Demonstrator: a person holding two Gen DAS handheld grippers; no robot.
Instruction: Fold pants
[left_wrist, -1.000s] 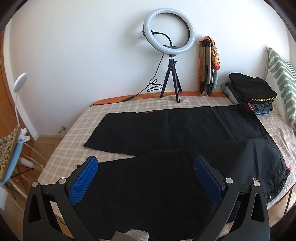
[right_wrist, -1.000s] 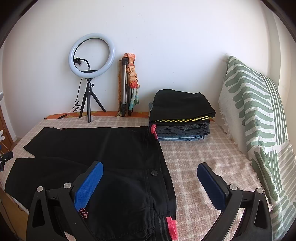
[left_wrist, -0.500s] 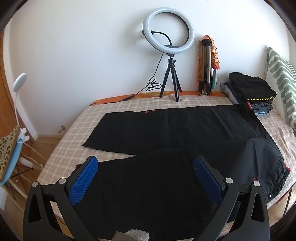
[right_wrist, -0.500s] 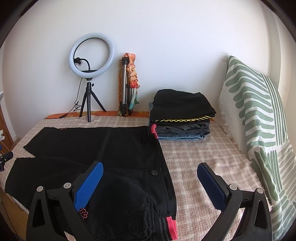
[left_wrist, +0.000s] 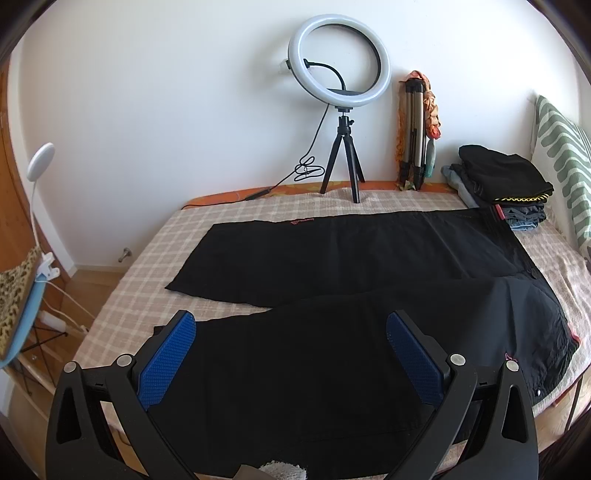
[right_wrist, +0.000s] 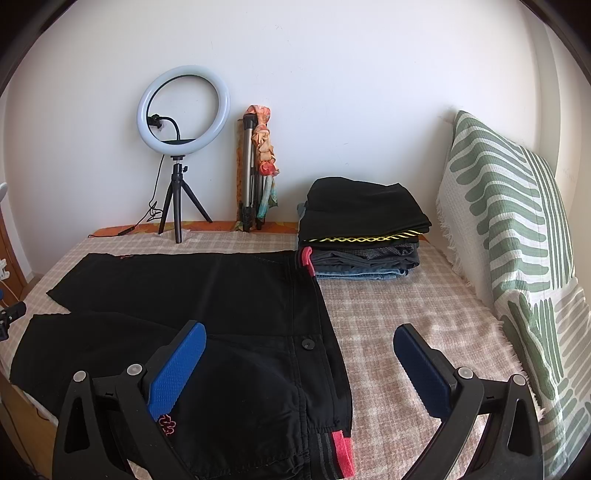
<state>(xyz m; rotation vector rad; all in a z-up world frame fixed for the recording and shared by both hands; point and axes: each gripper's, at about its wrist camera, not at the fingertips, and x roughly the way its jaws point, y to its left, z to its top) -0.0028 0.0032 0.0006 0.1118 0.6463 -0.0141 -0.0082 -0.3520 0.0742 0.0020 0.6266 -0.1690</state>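
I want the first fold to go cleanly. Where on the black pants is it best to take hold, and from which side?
Probably the near leg of the black pants, pinched along its near edge from the bed's front side: the left gripper toward the hem, the right gripper at the waistband. The legs lie flat and splayed, so the near one could fold onto the far one.

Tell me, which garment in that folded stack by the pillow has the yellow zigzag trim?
The black garment on top of the stack. Yellow criss-cross trim runs along its front edge; the grey and blue denim pieces beneath it are plain.
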